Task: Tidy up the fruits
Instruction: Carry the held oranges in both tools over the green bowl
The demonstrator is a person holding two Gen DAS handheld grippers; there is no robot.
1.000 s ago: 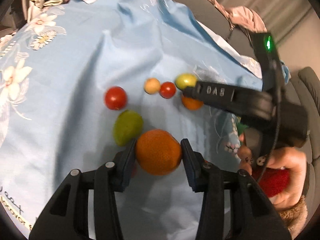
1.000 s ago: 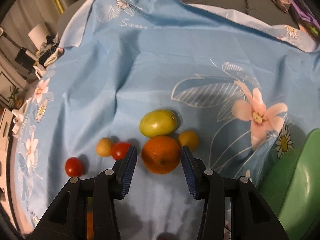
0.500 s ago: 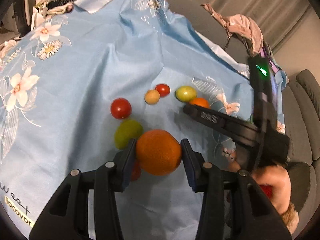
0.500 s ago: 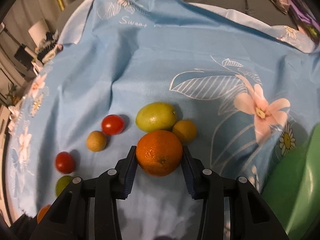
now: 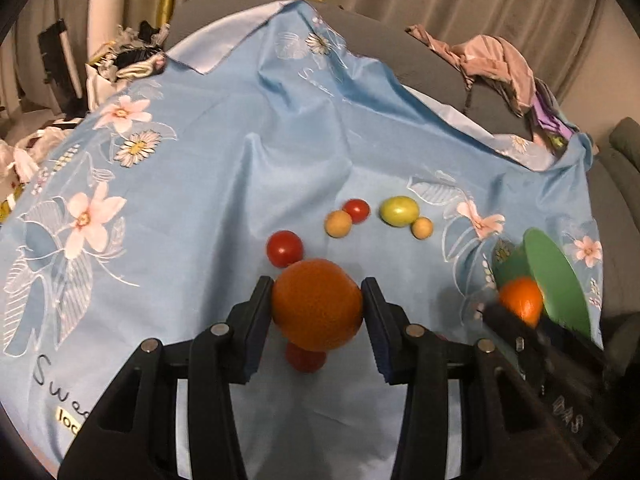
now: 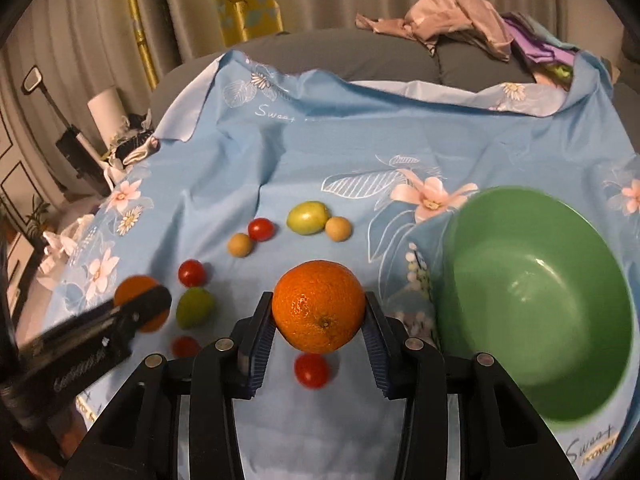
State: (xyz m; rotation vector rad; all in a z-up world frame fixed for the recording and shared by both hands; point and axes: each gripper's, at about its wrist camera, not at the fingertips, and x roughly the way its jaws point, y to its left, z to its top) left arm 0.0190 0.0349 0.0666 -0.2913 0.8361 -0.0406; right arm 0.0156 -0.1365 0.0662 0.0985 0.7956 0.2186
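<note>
My left gripper (image 5: 317,312) is shut on an orange (image 5: 317,304) and holds it above the blue floral cloth (image 5: 224,168). My right gripper (image 6: 319,314) is shut on a second orange (image 6: 319,306), lifted beside the green bowl (image 6: 532,300). The right gripper's orange also shows in the left wrist view (image 5: 520,302), next to the bowl (image 5: 556,280). The left gripper's orange shows in the right wrist view (image 6: 134,288). Red tomatoes (image 6: 261,229), a green fruit (image 6: 307,217) and small yellow fruits (image 6: 338,228) lie on the cloth.
More fruit lies on the cloth: a green one (image 6: 195,307) and red tomatoes (image 6: 191,273) (image 6: 311,370). Grey sofa cushions with a pile of clothes (image 6: 460,20) stand behind. Clutter (image 5: 120,60) sits past the cloth's left edge.
Both grippers have lifted and pulled back with their oranges. The right gripper has swung toward the green bowl, which is now fully in its view.
</note>
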